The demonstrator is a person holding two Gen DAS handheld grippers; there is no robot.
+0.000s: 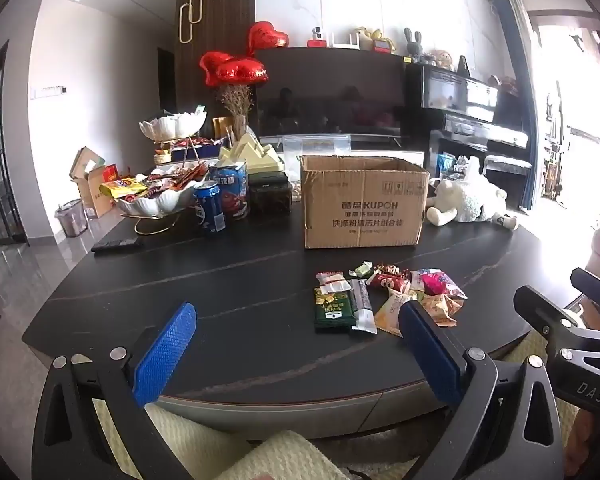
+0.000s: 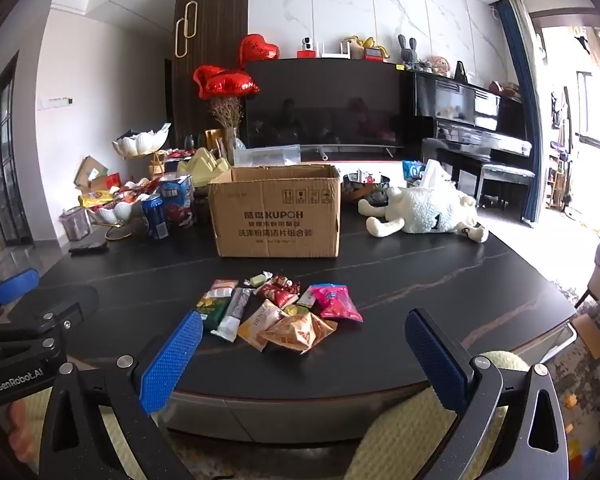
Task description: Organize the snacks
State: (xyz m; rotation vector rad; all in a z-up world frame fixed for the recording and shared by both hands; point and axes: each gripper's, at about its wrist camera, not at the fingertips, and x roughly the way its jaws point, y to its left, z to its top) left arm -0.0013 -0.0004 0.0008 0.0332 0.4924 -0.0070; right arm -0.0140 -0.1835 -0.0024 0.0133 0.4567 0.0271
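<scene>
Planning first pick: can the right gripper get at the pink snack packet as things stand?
Probably yes. The right gripper is open and empty, and the pink snack packet lies uncovered at the pile's right edge, bare dark table beside it.

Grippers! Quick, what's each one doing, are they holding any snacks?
Left gripper: open, holding nothing, short of the snack pile.
Right gripper: open, holding nothing, snack pile ahead of it.
</scene>
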